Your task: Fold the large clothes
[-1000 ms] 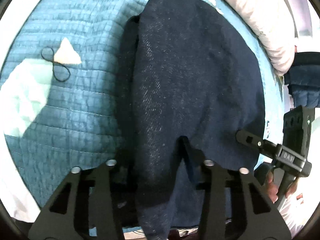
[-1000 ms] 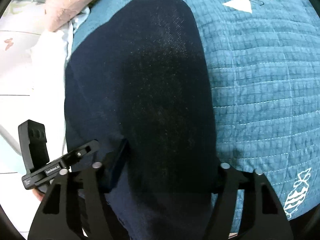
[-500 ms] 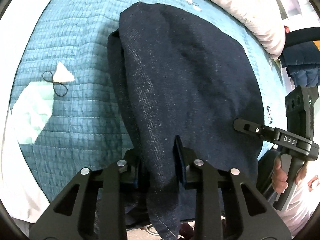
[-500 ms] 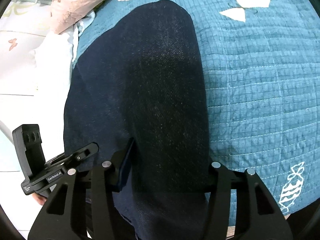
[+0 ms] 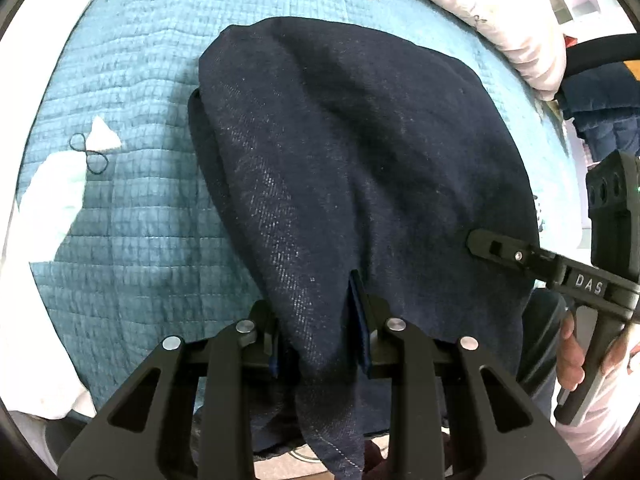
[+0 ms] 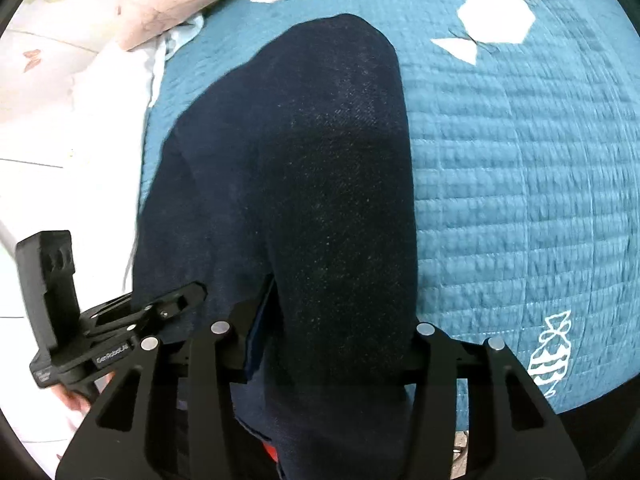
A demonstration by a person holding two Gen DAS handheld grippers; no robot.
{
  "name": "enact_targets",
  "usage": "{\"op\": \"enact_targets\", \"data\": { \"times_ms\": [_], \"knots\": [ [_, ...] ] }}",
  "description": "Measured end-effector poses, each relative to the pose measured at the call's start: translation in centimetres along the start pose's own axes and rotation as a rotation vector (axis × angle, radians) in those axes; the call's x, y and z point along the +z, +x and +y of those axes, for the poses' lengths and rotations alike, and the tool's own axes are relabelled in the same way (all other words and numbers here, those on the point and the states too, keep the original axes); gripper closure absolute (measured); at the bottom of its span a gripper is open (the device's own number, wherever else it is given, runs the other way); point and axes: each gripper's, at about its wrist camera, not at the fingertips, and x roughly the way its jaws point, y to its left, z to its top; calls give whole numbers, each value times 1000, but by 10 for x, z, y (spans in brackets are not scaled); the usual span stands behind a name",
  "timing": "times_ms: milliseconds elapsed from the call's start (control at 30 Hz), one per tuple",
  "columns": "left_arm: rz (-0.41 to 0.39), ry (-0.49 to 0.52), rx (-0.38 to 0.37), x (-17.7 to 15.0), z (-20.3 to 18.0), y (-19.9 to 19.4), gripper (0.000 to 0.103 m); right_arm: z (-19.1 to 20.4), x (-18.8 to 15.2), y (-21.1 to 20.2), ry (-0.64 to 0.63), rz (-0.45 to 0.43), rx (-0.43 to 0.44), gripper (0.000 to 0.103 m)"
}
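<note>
A large dark blue denim garment lies lengthwise on the bed, and its near end is lifted off the quilt. In the left wrist view my left gripper is shut on a gathered fold of that near edge, and cloth hangs below the jaws. In the right wrist view my right gripper holds a wider bunch of the same garment. Its jaws are closing with the cloth filling the gap between the pads. One finger of the right gripper shows at the garment's right side, with a hand on its handle.
A teal quilted bedspread with white patches covers the bed and extends to the right of the garment. A pale pink pillow lies along the far side. A dark chair with blue clothing stands beyond the bed's edge.
Both grippers' jaws have narrowed onto folds of the garment's near edge and risen with it. The garment now looks farther off and more bunched at the near end.
</note>
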Motion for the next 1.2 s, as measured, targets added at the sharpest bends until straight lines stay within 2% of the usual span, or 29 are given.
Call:
{"op": "enact_targets", "data": {
  "times_ms": [267,533,767,933,1200],
  "knots": [
    [2,-1,-3,-9,-12,-4,77,0,-17,-21,-13,-17,53,65],
    [-13,61,7,-5,-67,-8,78,-15,-25,-62,-28,-78,97,66],
    [-38,145,29,1,-142,-9,77,-50,-28,-107,-20,-143,125,66],
    [-48,208,28,7,-201,-1,78,-91,-32,-148,-5,-200,130,66],
    [-33,322,19,21,-321,35,78,-185,-38,-216,52,-279,107,66]
  ]
}}
